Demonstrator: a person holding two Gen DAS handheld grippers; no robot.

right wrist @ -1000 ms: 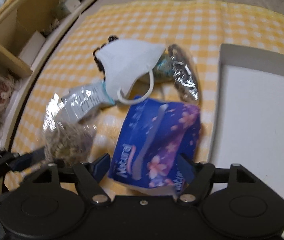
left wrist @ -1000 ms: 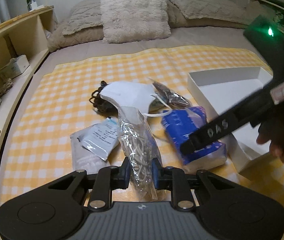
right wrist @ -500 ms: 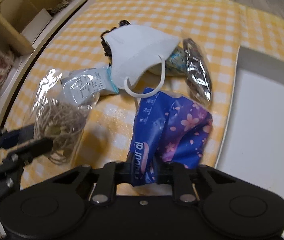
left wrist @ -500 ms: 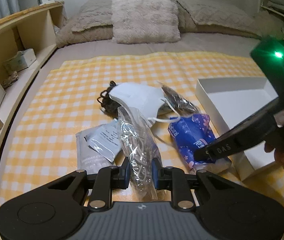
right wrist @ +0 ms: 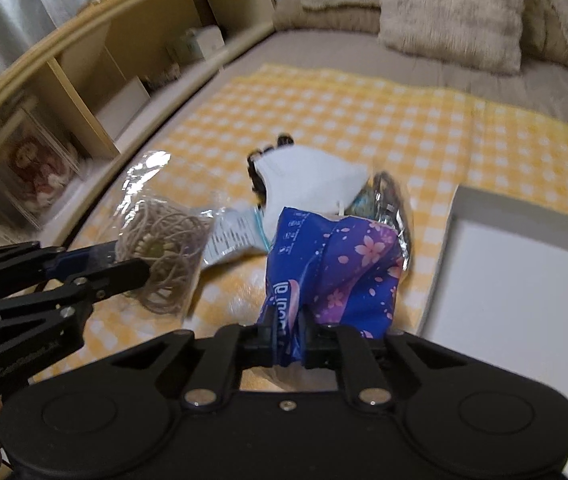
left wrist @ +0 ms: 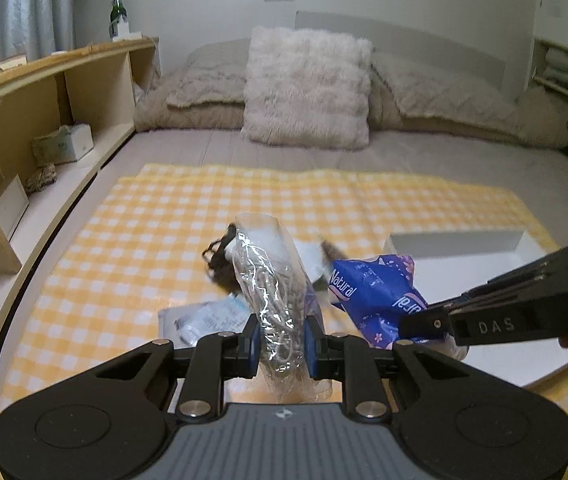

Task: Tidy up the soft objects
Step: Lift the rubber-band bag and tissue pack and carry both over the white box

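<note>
My left gripper (left wrist: 281, 340) is shut on a clear bag of coiled twine (left wrist: 271, 280), held upright above the yellow checked cloth (left wrist: 143, 240). The right gripper (right wrist: 288, 336) has its jaws closing, and the pads pinch the near end of a blue flowered tissue pack (right wrist: 336, 264), which hangs lifted off the cloth. In the left wrist view that pack (left wrist: 368, 292) sits at the right gripper's (left wrist: 420, 322) tip. A white face mask (right wrist: 308, 176), a grey sachet (right wrist: 231, 236) and a shiny clear packet (right wrist: 388, 200) lie on the cloth.
An open white box (left wrist: 456, 240) stands on the cloth at the right. A dark hair tie (left wrist: 219, 260) lies under the mask. Wooden shelves (left wrist: 43, 120) run along the left, and pillows (left wrist: 308, 88) lie at the bed's head.
The right gripper's jaws closed on the blue tissue pack and lifted it off the cloth. My left gripper rose with the twine bag still in it.
</note>
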